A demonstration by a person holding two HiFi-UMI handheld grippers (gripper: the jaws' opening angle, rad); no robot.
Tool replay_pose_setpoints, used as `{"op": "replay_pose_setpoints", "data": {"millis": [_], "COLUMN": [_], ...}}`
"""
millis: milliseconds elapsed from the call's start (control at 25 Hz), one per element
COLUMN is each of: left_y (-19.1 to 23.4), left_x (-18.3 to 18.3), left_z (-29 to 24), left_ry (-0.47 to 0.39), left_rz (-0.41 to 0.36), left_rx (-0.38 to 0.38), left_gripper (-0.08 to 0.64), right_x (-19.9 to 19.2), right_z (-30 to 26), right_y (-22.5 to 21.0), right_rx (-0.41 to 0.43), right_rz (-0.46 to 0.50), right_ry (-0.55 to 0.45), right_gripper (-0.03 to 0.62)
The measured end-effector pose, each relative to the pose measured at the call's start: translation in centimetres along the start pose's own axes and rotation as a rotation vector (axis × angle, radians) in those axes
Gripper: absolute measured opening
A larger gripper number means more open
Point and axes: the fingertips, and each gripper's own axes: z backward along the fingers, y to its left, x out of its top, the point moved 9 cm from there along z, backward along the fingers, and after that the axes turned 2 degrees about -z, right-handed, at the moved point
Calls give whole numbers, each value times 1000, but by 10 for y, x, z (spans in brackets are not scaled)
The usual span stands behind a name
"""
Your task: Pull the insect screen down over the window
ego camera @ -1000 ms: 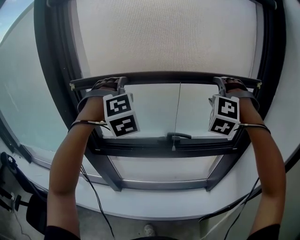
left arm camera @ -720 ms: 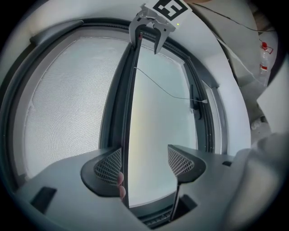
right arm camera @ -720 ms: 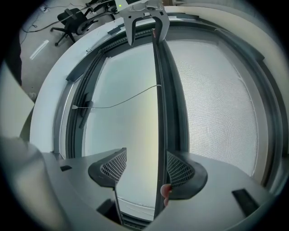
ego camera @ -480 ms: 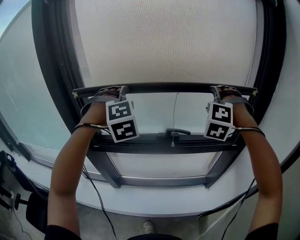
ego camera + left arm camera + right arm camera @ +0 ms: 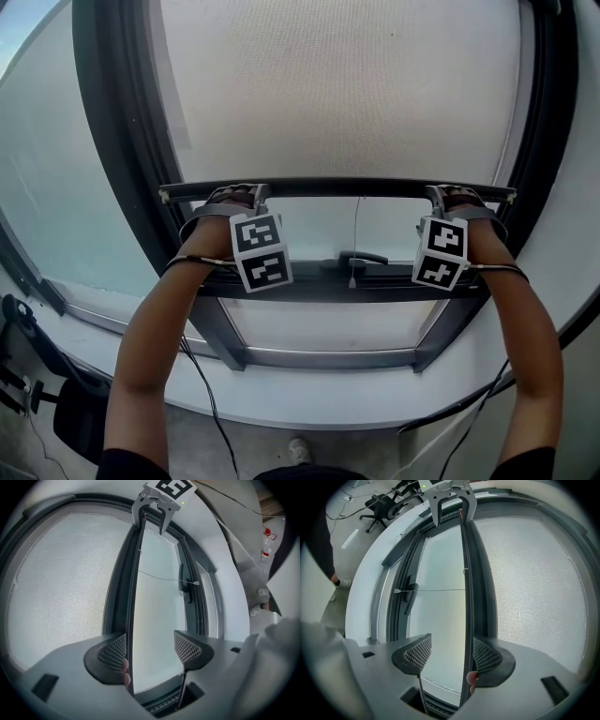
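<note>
The pale mesh insect screen (image 5: 337,94) covers the upper window and ends in a dark bottom bar (image 5: 337,187). My left gripper (image 5: 234,195) is hooked over the bar's left end and my right gripper (image 5: 455,195) over its right end. In the left gripper view the bar (image 5: 135,588) runs between the left gripper's (image 5: 150,648) wide-apart jaws, against the left one. In the right gripper view the bar (image 5: 465,573) lies against the right jaw of my right gripper (image 5: 452,653). Both are open. A strip of bare glass shows below the bar.
A thin pull cord (image 5: 355,234) hangs from the bar's middle toward the window handle (image 5: 361,257). The dark lower window frame (image 5: 337,286) and white sill (image 5: 328,384) lie below. Cables (image 5: 202,375) trail off my arms. An office chair (image 5: 28,356) stands at lower left.
The bottom bar has come down with both grippers on it, so more mesh covers the glass and the bare gap above the lower frame is smaller.
</note>
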Motion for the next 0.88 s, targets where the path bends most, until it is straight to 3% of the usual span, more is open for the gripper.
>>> {"op": "replay_pose_setpoints", "data": {"millis": [480, 600, 880], "left_y": [-68, -89, -115], "left_x": [-1, -2, -3], "left_z": [-37, -50, -61], "left_ry": [2, -7, -5], "left_rz": [-8, -19, -9], "left_rx": [-108, -114, -120], "left_gripper": [322, 322, 322], "right_x": [3, 3, 7], "right_z": [-29, -43, -49], "right_y": [69, 93, 117], "right_rx": [131, 126, 164], "right_rz": [51, 81, 19], "right_ry": [30, 47, 37], "right_gripper": [276, 276, 276]}}
